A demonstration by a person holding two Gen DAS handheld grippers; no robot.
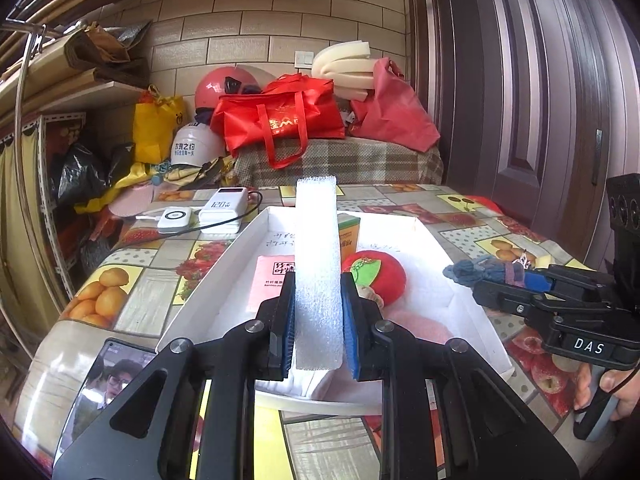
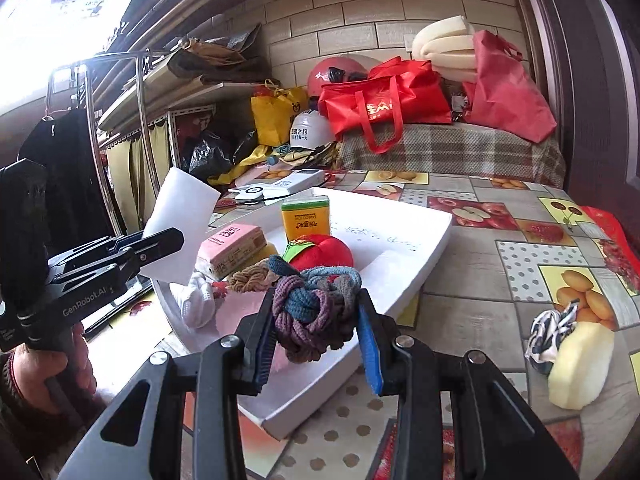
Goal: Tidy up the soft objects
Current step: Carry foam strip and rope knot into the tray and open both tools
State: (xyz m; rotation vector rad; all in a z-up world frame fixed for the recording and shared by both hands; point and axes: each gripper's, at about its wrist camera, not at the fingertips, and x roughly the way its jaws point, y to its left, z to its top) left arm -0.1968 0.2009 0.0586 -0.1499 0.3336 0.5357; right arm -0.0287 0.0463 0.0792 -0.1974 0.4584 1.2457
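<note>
My left gripper [image 1: 318,320] is shut on a white foam block [image 1: 318,272], held edge-on above the near end of the white box [image 1: 208,280]; it also shows in the right wrist view [image 2: 182,226]. My right gripper [image 2: 318,330] is shut on a knotted bundle of blue, purple and brown hair ties [image 2: 316,310], just over the box's near wall [image 2: 412,280]. Inside the box lie a red plush tomato [image 2: 328,254], a pink tissue pack [image 2: 232,246], a green-yellow carton [image 2: 306,216], a tan hair tie [image 2: 250,278] and a white cloth [image 2: 198,304].
On the fruit-patterned tablecloth [image 2: 520,248] to the right lie a yellow sponge [image 2: 580,368] and a black-white scrunchie [image 2: 550,332]. A phone [image 1: 108,392] lies at the near left. A power bank [image 1: 224,210] and a white device sit beyond the box. Bags and helmets crowd the back.
</note>
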